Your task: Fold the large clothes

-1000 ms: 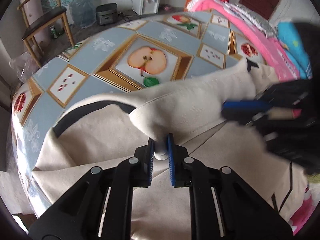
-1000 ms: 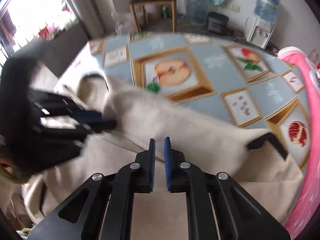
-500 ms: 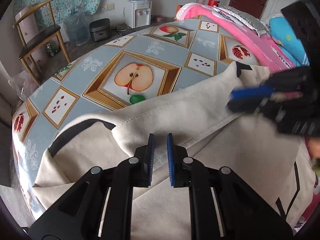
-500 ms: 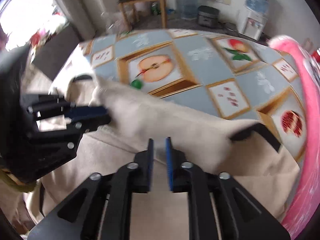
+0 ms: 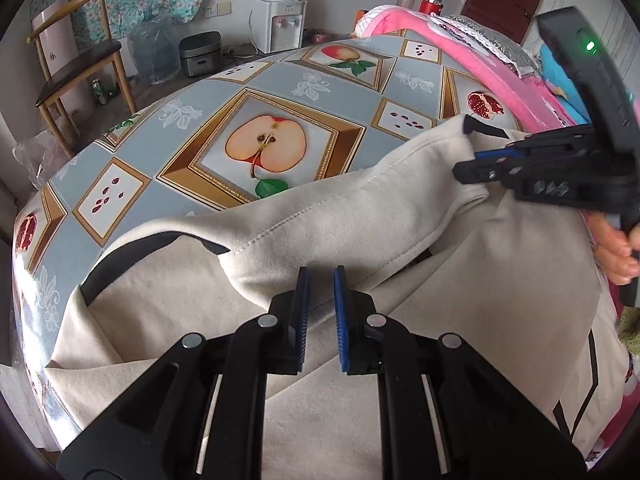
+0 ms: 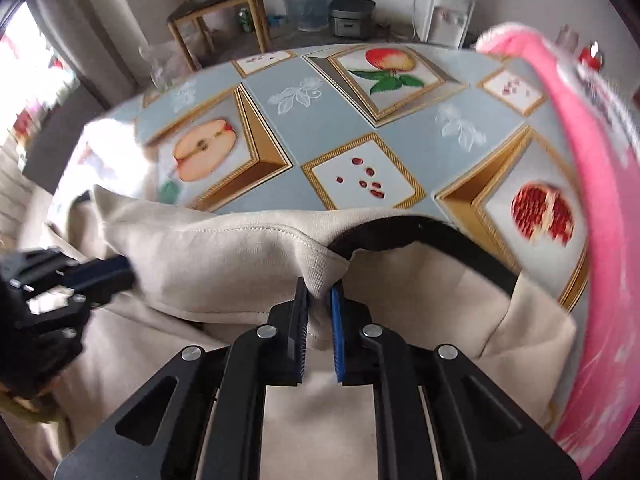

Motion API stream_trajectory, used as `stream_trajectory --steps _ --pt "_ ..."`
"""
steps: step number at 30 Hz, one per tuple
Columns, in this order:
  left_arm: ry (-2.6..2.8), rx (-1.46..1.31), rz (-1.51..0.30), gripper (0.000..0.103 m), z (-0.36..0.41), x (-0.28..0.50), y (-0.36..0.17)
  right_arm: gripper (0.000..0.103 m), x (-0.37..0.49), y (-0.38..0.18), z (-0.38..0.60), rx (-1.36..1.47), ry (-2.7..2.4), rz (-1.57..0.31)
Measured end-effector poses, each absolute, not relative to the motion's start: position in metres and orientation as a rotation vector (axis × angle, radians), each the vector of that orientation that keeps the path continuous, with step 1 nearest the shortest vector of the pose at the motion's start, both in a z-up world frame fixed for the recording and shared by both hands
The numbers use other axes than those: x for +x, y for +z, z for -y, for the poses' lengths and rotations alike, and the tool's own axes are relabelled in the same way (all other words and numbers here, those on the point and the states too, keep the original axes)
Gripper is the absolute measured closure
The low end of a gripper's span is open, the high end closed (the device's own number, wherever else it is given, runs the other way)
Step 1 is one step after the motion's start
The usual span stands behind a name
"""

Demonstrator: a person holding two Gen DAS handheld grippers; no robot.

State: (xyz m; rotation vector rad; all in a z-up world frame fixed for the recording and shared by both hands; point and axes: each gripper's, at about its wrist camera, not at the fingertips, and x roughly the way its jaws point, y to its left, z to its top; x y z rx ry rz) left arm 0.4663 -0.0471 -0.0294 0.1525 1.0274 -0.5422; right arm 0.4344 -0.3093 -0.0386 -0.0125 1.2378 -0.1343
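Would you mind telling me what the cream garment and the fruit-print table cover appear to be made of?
The cream garment looks like a thick, matte knit, probably cotton fleece: it has soft rounded folds, a visible stitch line and a dark band along one edge. The table cover seems to be printed vinyl or oilcloth: it is smooth, lies flat and shows a slight sheen. Neither can be confirmed by sight alone.

a wooden chair with a dark seat (image 5: 76, 76), white water dispenser (image 5: 282, 24) and black rice cooker (image 5: 200, 54) line a pale wall.
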Motion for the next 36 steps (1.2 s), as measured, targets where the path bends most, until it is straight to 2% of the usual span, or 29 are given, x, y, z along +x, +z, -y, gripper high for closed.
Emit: stream_trajectory --steps 2,3,7,11,14,18,22,25,31,36 --pt "-0.539 0.174 -1.023 0.091 0.050 0.465 -0.029 0.089 0.430 -0.037 0.296 -0.155 -0.156 -1.222" --pt "-0.541 0.182 -1.021 0.091 0.050 0.465 -0.029 0.081 0.428 -0.036 0.293 -0.194 -0.175 -1.223" --pt "-0.553 0.171 -1.024 0.091 0.047 0.466 -0.029 0.070 0.409 -0.006 0.299 -0.251 -0.309 -1.115" --pt "-0.556 0.181 -1.017 0.091 0.048 0.465 -0.029 0.070 0.393 0.023 0.303 -0.028 -0.213 -0.988" --pt "-0.556 0.173 -1.018 0.091 0.048 0.465 -0.029 0.070 0.404 0.009 0.281 0.045 -0.039 -1.006" --pt "-0.548 0.156 -1.016 0.091 0.046 0.464 -0.030 0.072 0.419 -0.034 0.257 -0.015 -0.022 -1.085" --pt "-0.555 0.133 -1.019 0.091 0.043 0.465 -0.030 0.072 0.418 -0.028 0.269 0.047 -0.019 -1.107" --pt "-0.558 0.129 -1.022 0.091 0.042 0.465 -0.030 0.072 0.405 -0.004 0.284 0.063 -0.062 -1.051" --pt "-0.542 0.103 -1.027 0.091 0.042 0.466 -0.030 0.072 0.411 -0.040 0.304 0.078 -0.131 -1.156" --pt "-0.509 0.069 -1.018 0.091 0.032 0.455 -0.016 0.069 0.396 -0.018 0.305 0.160 -0.142 -1.122"
